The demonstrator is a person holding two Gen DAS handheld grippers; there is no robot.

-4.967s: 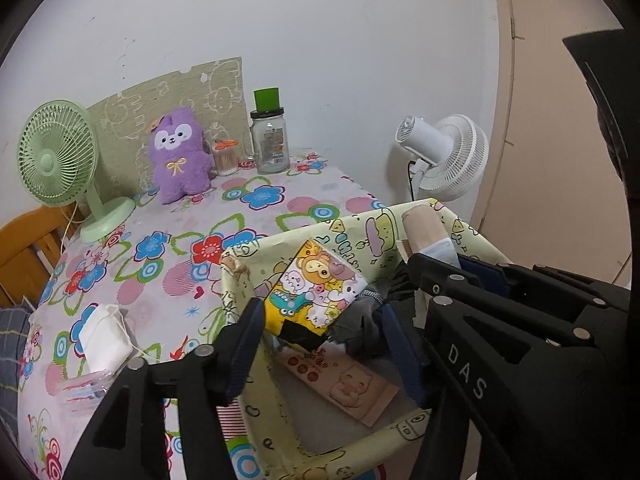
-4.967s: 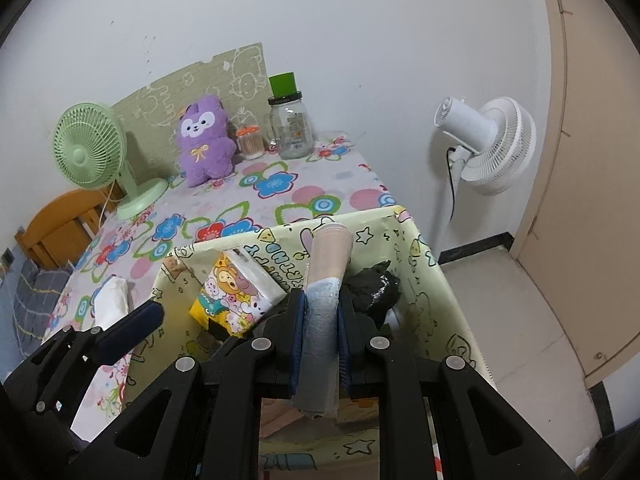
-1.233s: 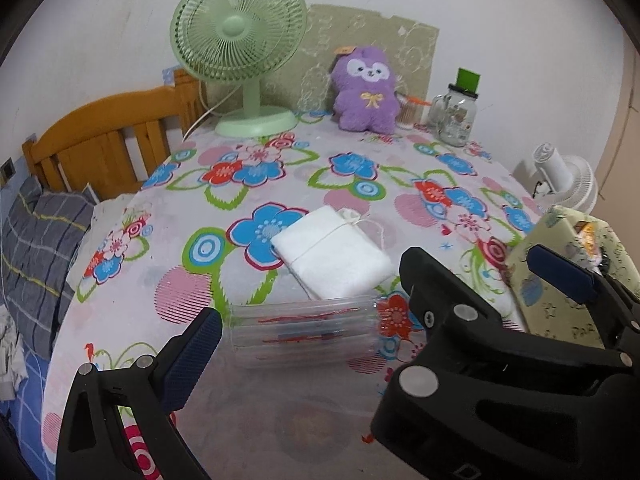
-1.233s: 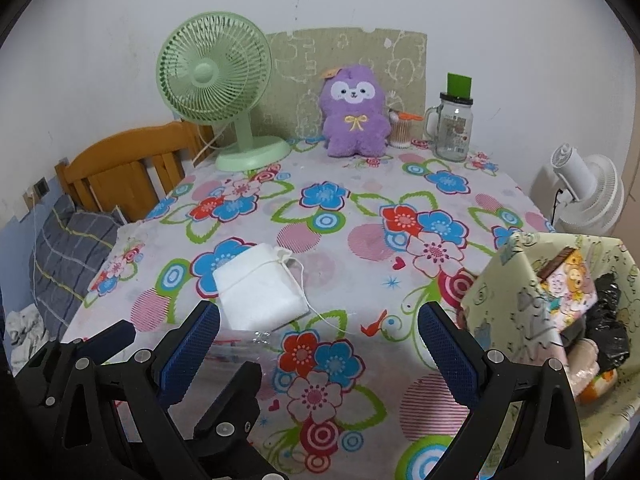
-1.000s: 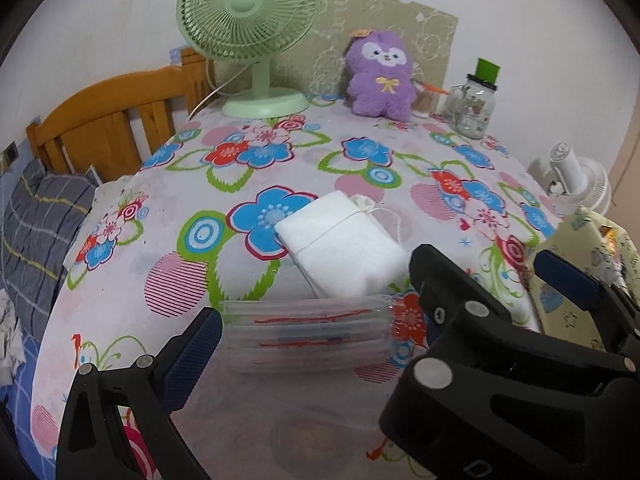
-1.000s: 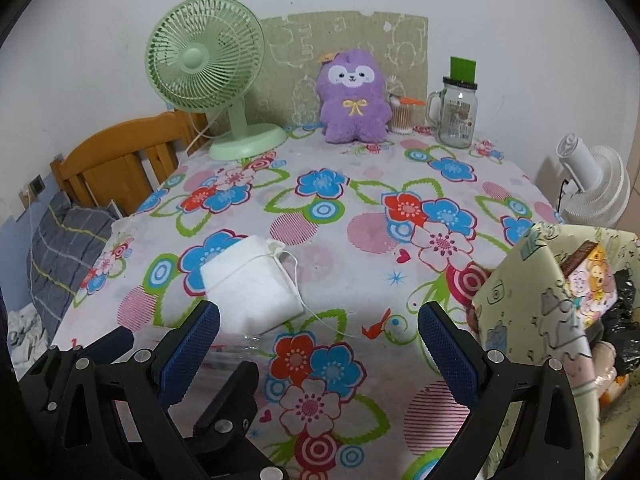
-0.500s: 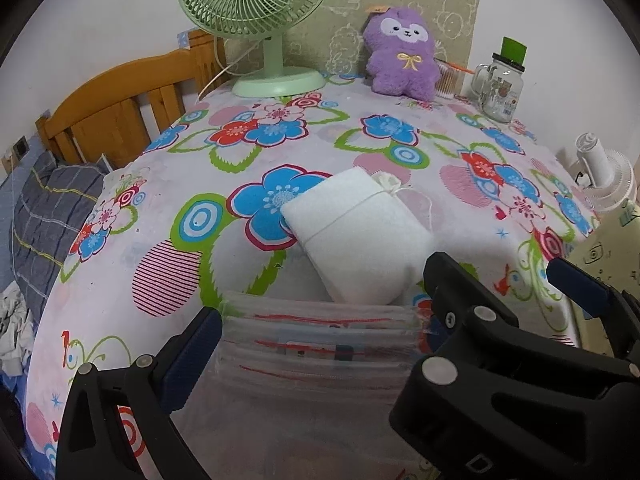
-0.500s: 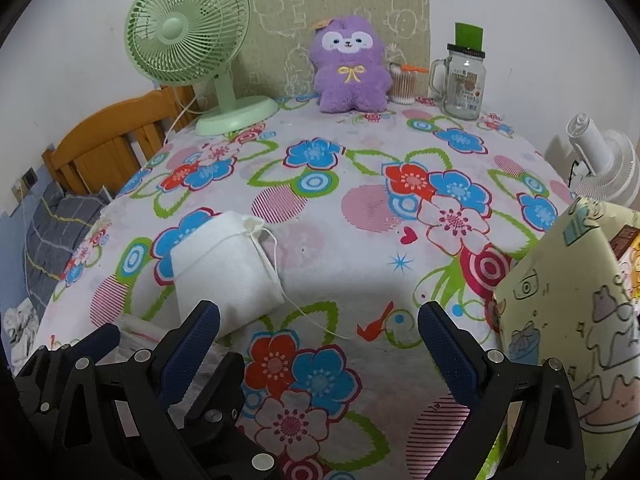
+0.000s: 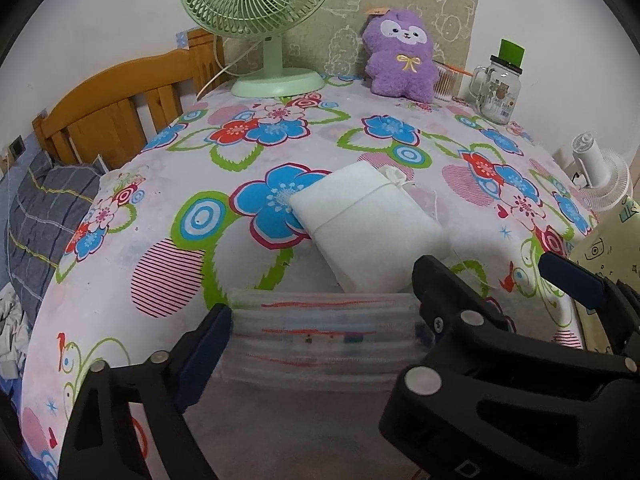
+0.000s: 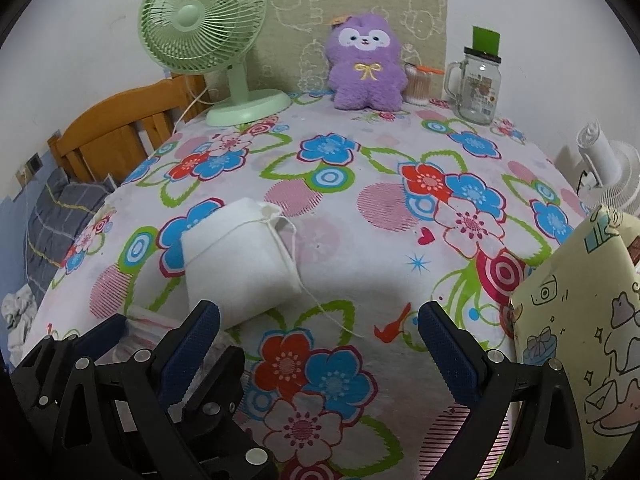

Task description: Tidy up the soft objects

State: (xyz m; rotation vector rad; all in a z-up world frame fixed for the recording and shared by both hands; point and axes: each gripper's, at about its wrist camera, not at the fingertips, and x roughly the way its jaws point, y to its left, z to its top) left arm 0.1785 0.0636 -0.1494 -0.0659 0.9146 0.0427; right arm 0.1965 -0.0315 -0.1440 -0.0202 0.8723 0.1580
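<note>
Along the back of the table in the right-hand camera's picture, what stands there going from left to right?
Green desk fan → purple plush toy → small jar of cotton swabs → glass mug jar with a green lid.

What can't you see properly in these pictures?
- Clear packet, left wrist view: its contents blur behind the plastic; the left gripper, jaws closing around it, covers its right end.
- Yellow bag, right wrist view: cut off by the edge, inside hidden.
- Jar label: too small to read.
</note>
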